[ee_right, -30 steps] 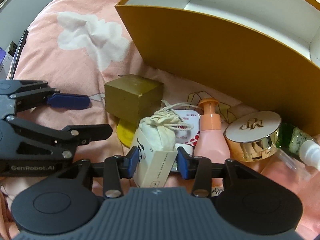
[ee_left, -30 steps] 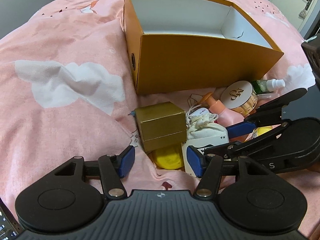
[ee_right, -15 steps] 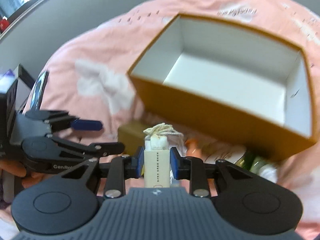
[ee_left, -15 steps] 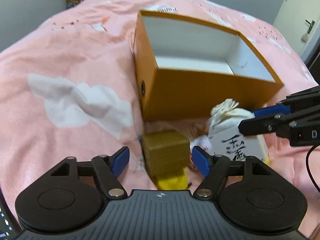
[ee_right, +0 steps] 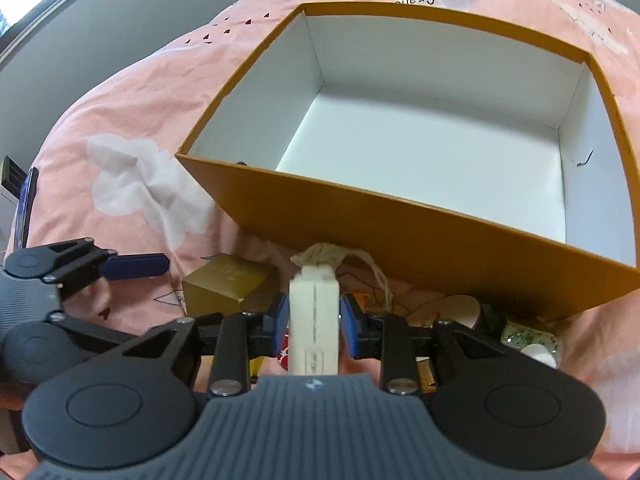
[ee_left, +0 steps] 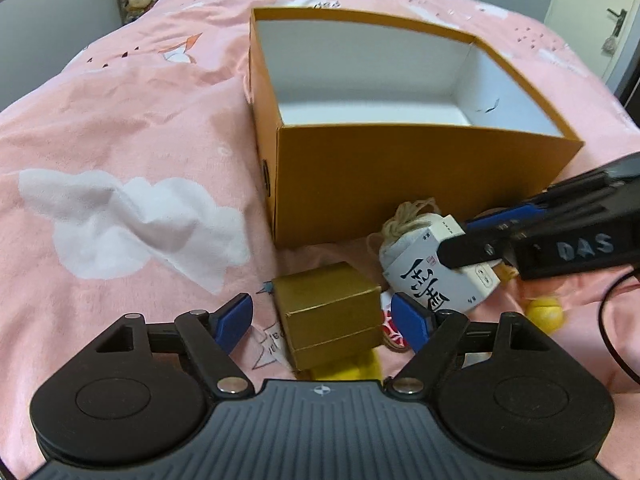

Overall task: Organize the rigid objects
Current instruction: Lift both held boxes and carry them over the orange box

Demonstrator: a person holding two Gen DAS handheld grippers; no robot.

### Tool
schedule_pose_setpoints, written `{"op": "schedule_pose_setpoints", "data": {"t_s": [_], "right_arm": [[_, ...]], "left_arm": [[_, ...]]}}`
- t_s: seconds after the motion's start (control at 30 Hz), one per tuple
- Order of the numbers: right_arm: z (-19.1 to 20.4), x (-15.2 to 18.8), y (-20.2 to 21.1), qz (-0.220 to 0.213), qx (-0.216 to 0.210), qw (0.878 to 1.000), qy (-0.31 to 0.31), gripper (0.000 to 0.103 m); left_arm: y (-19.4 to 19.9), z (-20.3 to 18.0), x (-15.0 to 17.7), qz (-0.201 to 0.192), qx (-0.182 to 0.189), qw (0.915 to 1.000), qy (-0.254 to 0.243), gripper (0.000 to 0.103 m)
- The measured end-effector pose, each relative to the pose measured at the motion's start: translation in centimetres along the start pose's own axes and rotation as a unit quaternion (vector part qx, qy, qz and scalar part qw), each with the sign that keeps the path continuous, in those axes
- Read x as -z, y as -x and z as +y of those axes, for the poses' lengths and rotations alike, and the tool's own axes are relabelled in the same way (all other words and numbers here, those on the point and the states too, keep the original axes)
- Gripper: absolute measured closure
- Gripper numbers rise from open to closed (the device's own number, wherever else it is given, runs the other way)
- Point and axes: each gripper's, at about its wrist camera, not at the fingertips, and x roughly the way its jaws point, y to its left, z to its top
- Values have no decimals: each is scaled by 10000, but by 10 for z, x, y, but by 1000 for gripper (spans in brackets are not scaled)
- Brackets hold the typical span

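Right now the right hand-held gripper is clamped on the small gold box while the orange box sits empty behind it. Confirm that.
Not quite. The right hand-held gripper is clamped on the white carton with a cloth pouch tied on top, as the right wrist view shows. The small gold box lies on the bedspread between the open left pads. The orange box does sit empty behind it.

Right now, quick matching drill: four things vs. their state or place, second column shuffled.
Things:
1. white carton
2. gold cube box
3. orange box
4. left tongs

States:
A. open-topped, nothing inside
B. clamped in the right tongs, off the bed
C. open, straddling the gold cube box
D. resting on the pink bedding, ungripped

Pairs: 1-B, 2-D, 3-A, 4-C
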Motion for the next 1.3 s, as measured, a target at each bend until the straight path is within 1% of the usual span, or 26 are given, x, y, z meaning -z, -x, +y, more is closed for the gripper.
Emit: {"op": "schedule_pose_setpoints", "data": {"t_s": [0.03, 0.1, 0.2, 0.33, 0.47, 0.57, 0.63, 0.7, 0.8, 0.9, 1.03, 1.17, 1.3], "right_arm": [[0, 1, -1, 19, -28, 10000, -12, 64], [1, 3, -4, 59, -75, 10000, -18, 61], [-3, 1, -8, 107, -224, 9995, -169, 61], [-5, -2, -15, 182, -291, 9989, -335, 61], [3, -4, -21, 306, -348, 9985, -290, 61], [4, -3, -26, 373, -275, 9984, -309, 63], [1, -2, -26, 390, -313, 9979, -406, 69], [-1, -1, -23, 351, -304, 9980, -438, 72], [-3, 1, -18, 310, -313, 9979, -467, 76], [-4, 3, -10, 221, -350, 9980, -484, 76], [-5, 5, 8, 9, -416, 9980, -467, 76], [1, 7, 32, -248, -437, 9982, -329, 76], [9, 7, 58, -558, -410, 9975, -141, 76]], "left_arm": [[-3, 0, -1, 40, -9, 10000, 24, 11], [-8, 0, -2, 93, -19, 9999, 63, 11], [-14, -2, -4, 181, -77, 9998, 59, 11], [-23, -6, -6, 307, -179, 9994, 24, 11], [-29, -5, -6, 404, -229, 9989, 77, 13], [-31, -3, -6, 418, -164, 9989, 162, 15], [-30, -2, -5, 393, -86, 9991, 163, 24], [-29, -1, -4, 389, -9, 9991, 144, 28], [-27, 0, -3, 369, 31, 9992, 177, 28], [-19, 1, 1, 251, 77, 9994, 241, 29], [2, 5, 5, -48, 177, 9993, 326, 29], [29, 7, 6, -397, 311, 9980, 379, 29], [59, 7, 5, -822, 399, 9950, 408, 29]]}}
